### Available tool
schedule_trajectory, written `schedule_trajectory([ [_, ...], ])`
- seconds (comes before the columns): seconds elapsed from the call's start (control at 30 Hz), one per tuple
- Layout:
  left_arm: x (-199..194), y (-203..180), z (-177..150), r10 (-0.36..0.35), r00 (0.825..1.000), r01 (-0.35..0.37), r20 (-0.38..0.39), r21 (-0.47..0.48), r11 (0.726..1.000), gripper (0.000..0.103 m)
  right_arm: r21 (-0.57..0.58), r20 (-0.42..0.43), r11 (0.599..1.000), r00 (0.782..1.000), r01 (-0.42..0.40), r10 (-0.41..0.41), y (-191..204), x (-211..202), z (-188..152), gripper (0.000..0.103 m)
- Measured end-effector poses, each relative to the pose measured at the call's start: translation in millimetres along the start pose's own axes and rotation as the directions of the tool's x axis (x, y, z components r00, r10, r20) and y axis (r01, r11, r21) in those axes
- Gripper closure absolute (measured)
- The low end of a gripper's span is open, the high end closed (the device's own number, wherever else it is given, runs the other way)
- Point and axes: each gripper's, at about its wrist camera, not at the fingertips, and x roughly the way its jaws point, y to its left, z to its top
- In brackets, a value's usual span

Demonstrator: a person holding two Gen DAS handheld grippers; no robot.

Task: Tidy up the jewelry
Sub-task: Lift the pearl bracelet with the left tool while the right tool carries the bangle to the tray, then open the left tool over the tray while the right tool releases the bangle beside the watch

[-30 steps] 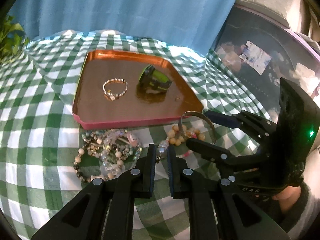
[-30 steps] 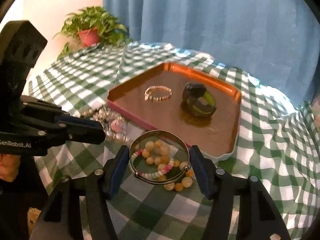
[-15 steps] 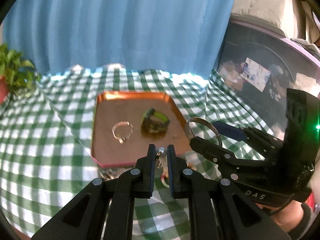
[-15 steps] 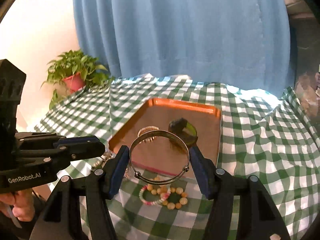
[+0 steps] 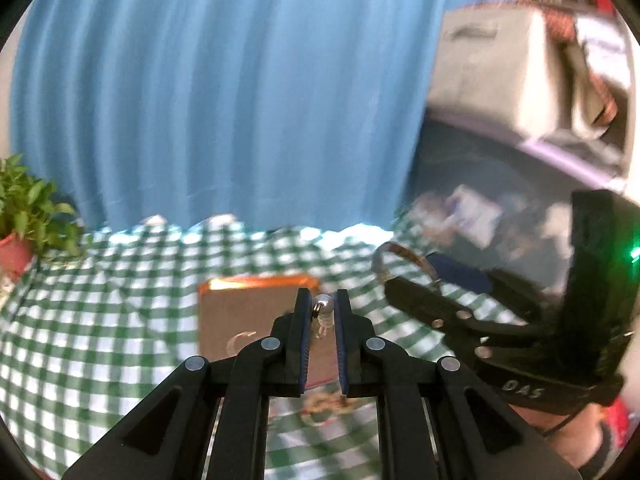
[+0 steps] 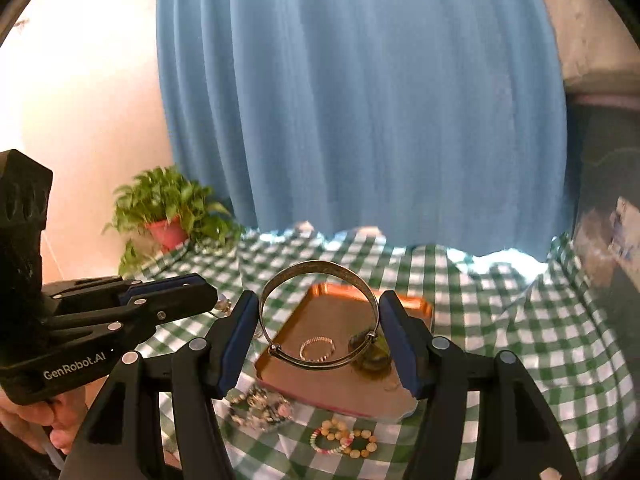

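My right gripper (image 6: 318, 316) is shut on a silver bangle (image 6: 320, 270), held upright high above the copper tray (image 6: 416, 304). My left gripper (image 5: 322, 304) is shut on a small silver bead charm (image 5: 323, 305) with clear beads hanging below it, also raised above the tray (image 5: 256, 282). In the tray lie a thin beaded bracelet (image 6: 317, 348) and a dark green bangle (image 6: 374, 356). A pile of bead bracelets (image 6: 262, 404) and a yellow bead bracelet (image 6: 346, 438) lie on the cloth before the tray.
A green checked cloth (image 6: 500, 320) covers the table. A potted plant (image 6: 168, 216) stands at the back left. A blue curtain (image 6: 360, 100) hangs behind. A dark appliance and boxes (image 5: 520, 80) stand to the right.
Both grippers have risen well above the table, carrying the bangle and the charm up with them. The tray and loose bracelets now sit lower and smaller in view.
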Motion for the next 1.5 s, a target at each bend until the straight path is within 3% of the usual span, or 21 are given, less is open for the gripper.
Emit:
schedule_trajectory([
  [0.13,-19.7,-9.8,10.1,0.050,0.997,-0.052,0.062,0.041,0.998,0.091,-0.004,0.033,1.000,0.999,0.018,-0.018,8.6,-26.7,16.4,0.045],
  [0.3,-8.7,1.8,4.8,0.100,0.994,-0.101,0.051,0.014,0.995,0.091,0.000,0.010,0.999,0.999,0.045,-0.045,9.8,-21.3,14.1,0.045],
  [0.57,39.8,39.4,-21.5,0.168,0.986,-0.168,-0.020,-0.030,0.985,0.091,0.032,-0.074,0.997,0.995,0.070,-0.067,-10.0,24.3,-11.0,0.045],
  [0.9,113.6,76.1,-61.6,0.179,0.977,-0.193,-0.117,-0.119,0.974,0.091,0.079,-0.187,0.996,0.982,0.036,-0.020,-29.2,102.9,-58.5,0.045],
  [1.13,159.9,92.7,-99.4,0.198,0.953,-0.228,-0.231,-0.111,0.967,0.091,0.101,-0.265,0.994,0.964,0.032,-0.004,-48.7,141.8,-96.1,0.045],
  [1.3,178.5,99.4,-105.0,0.185,0.947,-0.224,-0.263,-0.126,0.966,0.091,0.080,-0.309,0.996,0.951,0.024,0.002,-50.7,160.1,-108.0,0.045],
  [1.5,207.0,113.6,-117.2,0.175,0.925,-0.239,-0.338,-0.158,0.958,0.091,0.087,-0.345,0.996,0.938,0.035,-0.003,-57.6,183.9,-117.7,0.045],
])
